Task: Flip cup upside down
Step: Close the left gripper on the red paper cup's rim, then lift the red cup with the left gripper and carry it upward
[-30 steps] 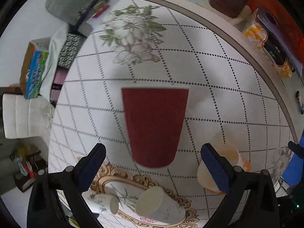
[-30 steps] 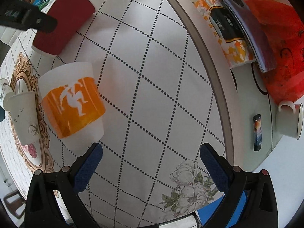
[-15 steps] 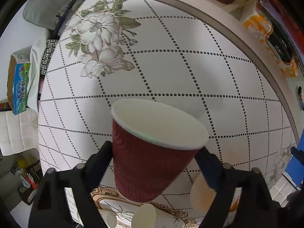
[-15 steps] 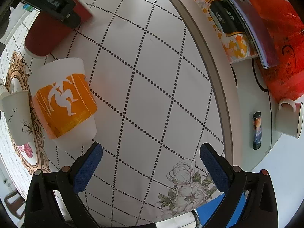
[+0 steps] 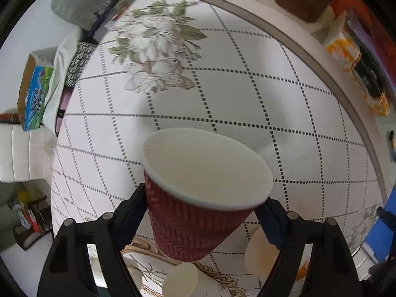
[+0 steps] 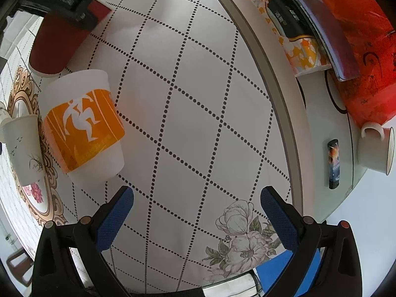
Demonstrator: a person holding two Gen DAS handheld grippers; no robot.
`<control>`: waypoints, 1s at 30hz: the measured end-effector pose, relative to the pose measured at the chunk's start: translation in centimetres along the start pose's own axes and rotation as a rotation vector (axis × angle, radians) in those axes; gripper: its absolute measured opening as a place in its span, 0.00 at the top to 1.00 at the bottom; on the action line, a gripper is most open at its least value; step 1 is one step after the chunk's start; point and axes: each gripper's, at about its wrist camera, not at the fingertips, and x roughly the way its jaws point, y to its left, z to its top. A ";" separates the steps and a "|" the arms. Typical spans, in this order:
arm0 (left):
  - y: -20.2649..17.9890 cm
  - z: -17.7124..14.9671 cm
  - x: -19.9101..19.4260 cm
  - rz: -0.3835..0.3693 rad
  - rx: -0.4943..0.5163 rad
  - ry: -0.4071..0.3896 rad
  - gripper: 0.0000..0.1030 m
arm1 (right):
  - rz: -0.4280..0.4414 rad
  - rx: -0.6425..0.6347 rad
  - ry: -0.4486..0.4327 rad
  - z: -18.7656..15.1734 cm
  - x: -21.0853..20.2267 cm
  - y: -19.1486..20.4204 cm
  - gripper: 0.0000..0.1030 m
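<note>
My left gripper (image 5: 200, 212) is shut on a dark red ribbed paper cup (image 5: 193, 225). The cup's white open mouth faces up toward the camera, and it is held above the patterned tablecloth (image 5: 222, 99). In the right wrist view the red cup (image 6: 54, 42) is at the upper left with the left gripper's body across it. My right gripper (image 6: 196, 212) is open and empty over the tablecloth. A white cup with an orange band (image 6: 84, 126) stands just left of it.
A white paper cup with a bird print (image 6: 24, 148) stands beside the orange-banded cup. A tissue box (image 6: 289, 27), a red bag (image 6: 358, 49), a white mug (image 6: 376, 146) and a small dark device (image 6: 333, 163) lie beyond the table edge on the right.
My left gripper closed on the red cup and lifted it, tilting its open mouth toward the camera. The right gripper stayed nearly still.
</note>
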 end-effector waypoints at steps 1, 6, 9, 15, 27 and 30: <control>0.2 -0.1 -0.4 -0.004 -0.013 -0.006 0.22 | 0.001 0.000 0.000 -0.1 -0.2 -0.2 0.00; 1.9 -1.3 -3.1 -0.025 -0.085 -0.043 0.22 | 0.004 0.001 -0.011 -0.9 -1.1 -1.0 0.00; 2.7 -2.8 -4.9 -0.041 -0.126 -0.050 0.22 | 0.004 0.000 -0.026 -1.7 -2.1 -1.2 0.00; 4.4 -7.1 -7.3 -0.094 -0.240 -0.041 0.22 | 0.015 -0.015 -0.054 -3.5 -4.4 -0.7 0.00; 6.2 -24.2 -6.5 -0.304 -0.617 0.036 0.22 | 0.046 -0.121 -0.074 -7.0 -6.8 6.8 0.00; 6.4 -28.1 -5.4 -0.354 -0.707 0.058 0.22 | 0.051 -0.161 -0.061 -8.1 -6.1 8.6 0.00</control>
